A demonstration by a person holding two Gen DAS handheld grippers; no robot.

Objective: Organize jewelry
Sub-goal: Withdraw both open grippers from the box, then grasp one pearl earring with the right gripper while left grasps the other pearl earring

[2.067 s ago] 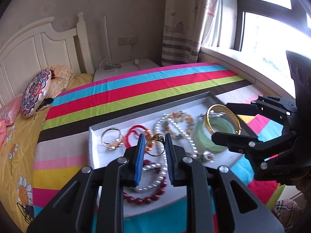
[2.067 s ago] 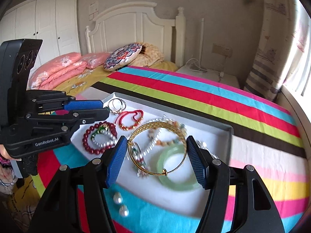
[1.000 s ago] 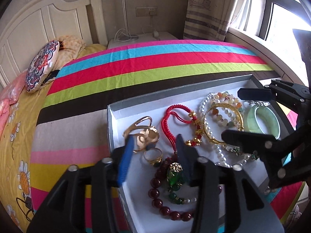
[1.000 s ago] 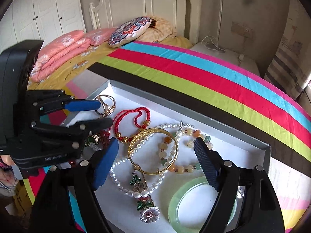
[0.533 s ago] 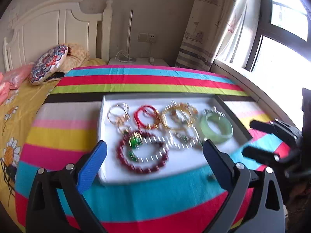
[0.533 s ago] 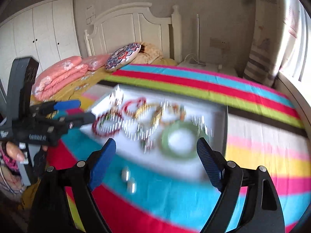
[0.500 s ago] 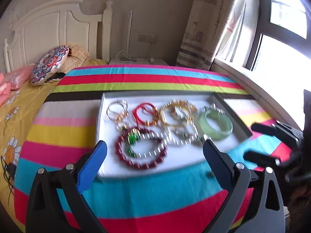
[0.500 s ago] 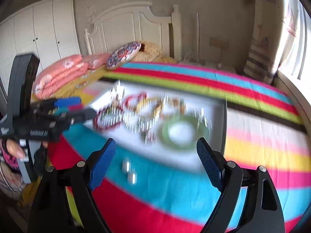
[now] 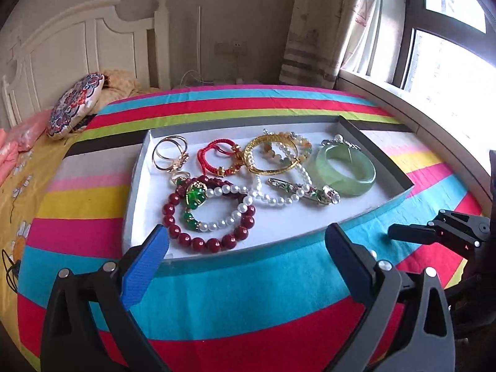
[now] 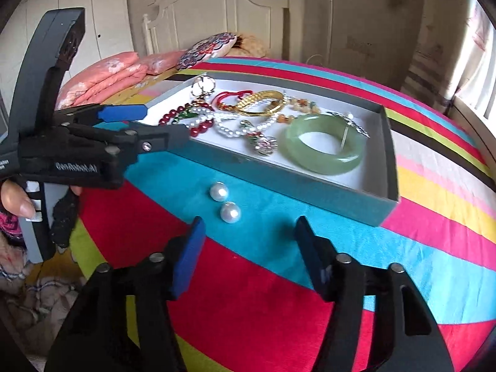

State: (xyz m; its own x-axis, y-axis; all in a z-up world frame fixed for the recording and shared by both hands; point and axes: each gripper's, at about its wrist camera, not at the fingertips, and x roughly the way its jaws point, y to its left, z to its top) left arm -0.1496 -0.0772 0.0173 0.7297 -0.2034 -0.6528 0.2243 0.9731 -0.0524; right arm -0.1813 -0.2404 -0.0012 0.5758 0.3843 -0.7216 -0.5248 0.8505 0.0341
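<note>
A grey tray (image 9: 384,170) on the striped bedspread holds a green jade bangle (image 9: 345,167), a gold bangle (image 9: 269,158), a red cord bracelet (image 9: 217,158), a dark red bead bracelet (image 9: 201,238), pearl strands and gold rings (image 9: 170,155). Two loose pearls (image 10: 230,212) lie on the teal stripe in front of the tray (image 10: 310,183). My right gripper (image 10: 250,226) hovers just short of them; its jaws are closing with nothing between the pads. My left gripper (image 9: 245,241) stands wide open and empty before the tray's near edge, and appears in the right wrist view (image 10: 164,122).
The bed's white headboard (image 9: 93,52) and a patterned round cushion (image 9: 76,105) are at the far left. Pink folded bedding (image 10: 105,74) lies beside the tray. A window sill (image 9: 403,99) and curtain run along the right. A hand (image 10: 15,198) grips the left tool.
Both grippers have pulled back from the tray toward the bed's near edge. The left jaws opened wide and left the ring in the tray. The right jaws have narrowed above the loose pearls.
</note>
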